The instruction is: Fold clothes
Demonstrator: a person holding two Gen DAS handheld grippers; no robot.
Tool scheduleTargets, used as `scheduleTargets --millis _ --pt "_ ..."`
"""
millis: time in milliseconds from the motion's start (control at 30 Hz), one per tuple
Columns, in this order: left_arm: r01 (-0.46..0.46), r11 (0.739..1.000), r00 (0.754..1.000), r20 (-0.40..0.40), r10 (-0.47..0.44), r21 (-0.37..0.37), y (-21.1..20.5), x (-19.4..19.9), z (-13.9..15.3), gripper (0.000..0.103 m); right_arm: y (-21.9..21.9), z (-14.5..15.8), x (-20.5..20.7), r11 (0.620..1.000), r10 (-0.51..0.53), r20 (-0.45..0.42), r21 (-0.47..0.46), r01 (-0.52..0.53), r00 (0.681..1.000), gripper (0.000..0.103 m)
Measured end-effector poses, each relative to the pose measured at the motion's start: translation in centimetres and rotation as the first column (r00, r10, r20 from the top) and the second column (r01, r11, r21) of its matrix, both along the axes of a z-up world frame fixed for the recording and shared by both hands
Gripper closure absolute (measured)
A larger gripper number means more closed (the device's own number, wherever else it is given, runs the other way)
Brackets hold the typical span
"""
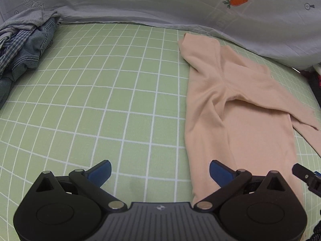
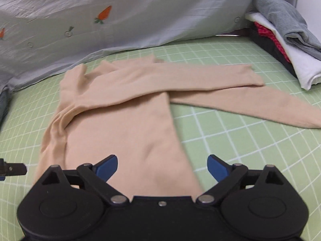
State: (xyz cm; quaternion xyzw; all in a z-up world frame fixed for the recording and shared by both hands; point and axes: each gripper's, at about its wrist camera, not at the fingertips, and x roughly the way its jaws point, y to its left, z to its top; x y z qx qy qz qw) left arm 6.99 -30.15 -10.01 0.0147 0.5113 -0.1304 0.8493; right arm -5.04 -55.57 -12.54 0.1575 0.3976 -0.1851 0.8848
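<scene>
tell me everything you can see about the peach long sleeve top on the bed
The peach long-sleeve top is a thin, soft, plain knit with no print. It lies flat on the green grid-pattern bedsheet, its body folded into a narrow lengthwise strip running away from the cameras. Both sleeves trail off to the right, one crossed over the body and above the other. A stitched seam shows near the shoulder. Its far end lies beside the pale carrot-print quilt. Both grippers are open; neither holds it.
</scene>
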Motion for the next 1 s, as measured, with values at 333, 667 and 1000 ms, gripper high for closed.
scheduleTargets --millis 333,667,1000 --pt "0.057 0.998 0.998 -0.012 -0.057 -0.026 4.9 -6.2 0.3 0.001 7.3 -0.5 -2.3 0.990 0.136 -0.019 0.041 -0.135 0.991 0.005" --pt "0.041 0.999 0.999 0.022 -0.040 -0.036 8.8 -7.8 1.3 0.001 12.1 -1.2 -3.5 0.974 0.219 -0.057 0.077 -0.214 0.974 0.094" --pt "0.056 0.997 0.998 -0.010 -0.056 -0.044 8.4 -8.2 0.6 0.001 12.1 1.5 -6.5 0.994 0.105 -0.066 -0.024 -0.106 0.992 0.097"
